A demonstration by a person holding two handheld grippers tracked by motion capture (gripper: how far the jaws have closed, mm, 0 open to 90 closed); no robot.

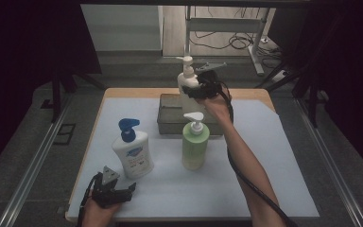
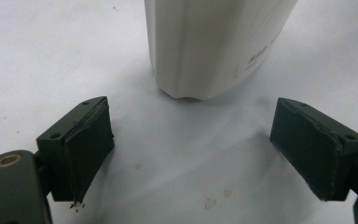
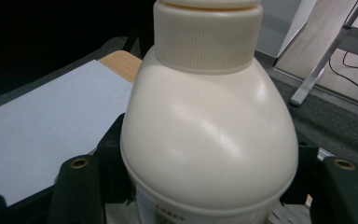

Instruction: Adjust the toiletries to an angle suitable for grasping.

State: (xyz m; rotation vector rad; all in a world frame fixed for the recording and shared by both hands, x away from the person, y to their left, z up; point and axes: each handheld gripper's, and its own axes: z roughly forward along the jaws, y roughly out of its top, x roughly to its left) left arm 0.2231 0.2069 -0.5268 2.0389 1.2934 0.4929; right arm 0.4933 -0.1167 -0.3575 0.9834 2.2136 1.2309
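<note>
Cream pump bottle [image 1: 187, 78] is hanging upright in the right gripper [image 1: 199, 88], above the grey bin [image 1: 170, 113] that is sitting toward the far edge of the table [image 1: 264, 156]. In the right gripper view the two black jaws are pressing against opposite sides of the cream pump bottle [image 3: 209, 140] just under its shoulder, likely because gripping at that wide part is keeping the tall body from tipping while it is being carried; judging by its position over the bin, it is probably being lowered in. The left gripper [image 1: 111, 189] is resting at the near left corner of the table with its jaws standing wide apart and nothing between them, pointing at the base of the white bottle with the blue pump [image 1: 132, 151], perhaps waiting for its turn. A green bottle [image 1: 194, 144] is standing in the middle of the table, in front of the bin. The held bottle's lower half is being hidden by the hand and gripper, the bin's interior is hard to make out, and the white bottle's label is too small to read.
</note>
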